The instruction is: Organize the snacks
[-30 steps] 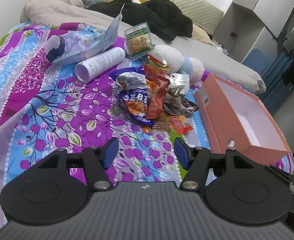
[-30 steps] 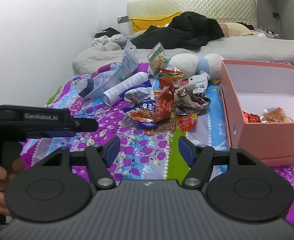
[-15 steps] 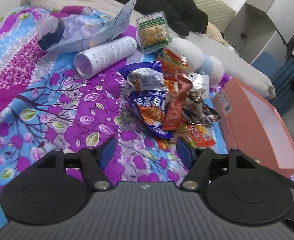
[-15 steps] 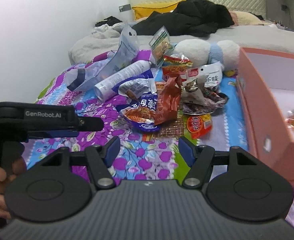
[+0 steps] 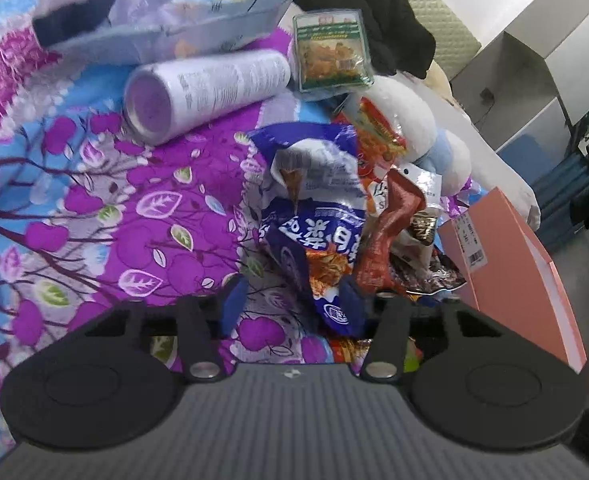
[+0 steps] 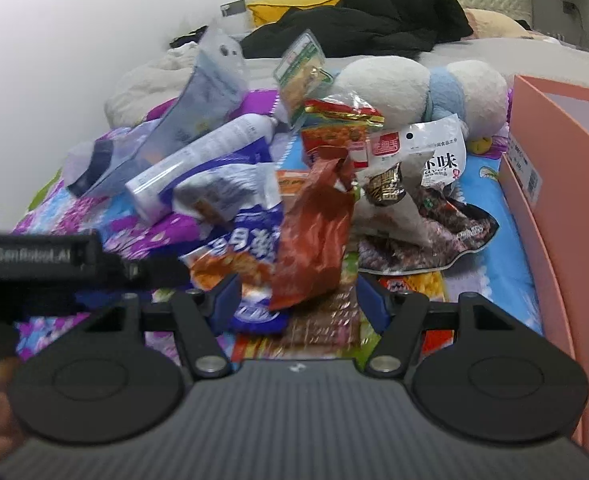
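A bed covered by a purple, blue and white floral sheet (image 5: pixel 142 184) carries everything. Just ahead of the left tool's fingers lies a heap of crinkled snack packets, a blue-and-white bag with large printed characters (image 5: pixel 318 236) nearest and a dark red foil packet (image 6: pixel 314 236) leaning on it. Farther ahead and to the left a white cylindrical tube (image 5: pixel 206 88) lies on its side, with a pale translucent pouch (image 5: pixel 166 28) beyond it. To the right of the heap stands an open salmon-pink cardboard box (image 5: pixel 510 264). Behind the packets rests a white and pale-blue plush toy (image 6: pixel 426 88), and at the far end a black garment (image 6: pixel 366 20) is piled.
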Motion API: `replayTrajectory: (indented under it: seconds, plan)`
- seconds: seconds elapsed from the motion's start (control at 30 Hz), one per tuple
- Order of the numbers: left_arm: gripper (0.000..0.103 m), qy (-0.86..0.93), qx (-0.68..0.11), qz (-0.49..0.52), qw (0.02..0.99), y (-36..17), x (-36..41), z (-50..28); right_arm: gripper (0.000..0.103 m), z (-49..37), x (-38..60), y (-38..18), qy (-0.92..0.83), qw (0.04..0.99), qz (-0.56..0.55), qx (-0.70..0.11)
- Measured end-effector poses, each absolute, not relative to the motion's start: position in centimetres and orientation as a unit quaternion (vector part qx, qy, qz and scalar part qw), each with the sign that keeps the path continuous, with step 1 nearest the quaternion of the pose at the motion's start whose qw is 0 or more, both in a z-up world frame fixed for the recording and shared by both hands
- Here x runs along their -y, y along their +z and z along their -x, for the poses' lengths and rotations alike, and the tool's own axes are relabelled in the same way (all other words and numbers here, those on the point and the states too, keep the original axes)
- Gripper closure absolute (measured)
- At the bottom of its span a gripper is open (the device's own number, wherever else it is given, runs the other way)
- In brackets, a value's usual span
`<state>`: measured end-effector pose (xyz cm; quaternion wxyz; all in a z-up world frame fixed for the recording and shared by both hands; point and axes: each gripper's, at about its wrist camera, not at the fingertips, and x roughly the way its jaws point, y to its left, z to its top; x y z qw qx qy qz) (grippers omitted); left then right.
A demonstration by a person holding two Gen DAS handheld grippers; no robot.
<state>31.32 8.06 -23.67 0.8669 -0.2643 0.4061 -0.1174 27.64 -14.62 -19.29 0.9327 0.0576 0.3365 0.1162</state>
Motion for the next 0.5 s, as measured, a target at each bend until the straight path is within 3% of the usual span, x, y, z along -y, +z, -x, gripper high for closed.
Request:
replayTrajectory:
  seconds: [0.23, 0.3, 0.37, 0.5]
  plan:
    - [0.087, -0.126, -0.403, 0.311, 0.852, -25.4, -8.5, -32.4, 0.039, -30.0, 14.3, -21.1, 0.114, 0.926, -0.065, -0.354]
    - [0.091, -0.118, -0.398, 0.312, 0.855, -25.4, -8.6, -32.1, 0.042, -30.1, 14.3, -21.2, 0.110, 0.926, -0.070, -0.354]
    - [0.093, -0.118, -0.392, 0.326, 0.852, -25.4, -8.9, -31.7, 0.056, -30.1, 14.2, -21.1, 0.112, 0.925, -0.066, -0.356]
    - [0.095, -0.116, -0.385, 0.330, 0.854, -24.6, -8.8, -30.4, 0.059, -29.7, 14.4, -20.4, 0.113, 0.926, -0.064, -0.354]
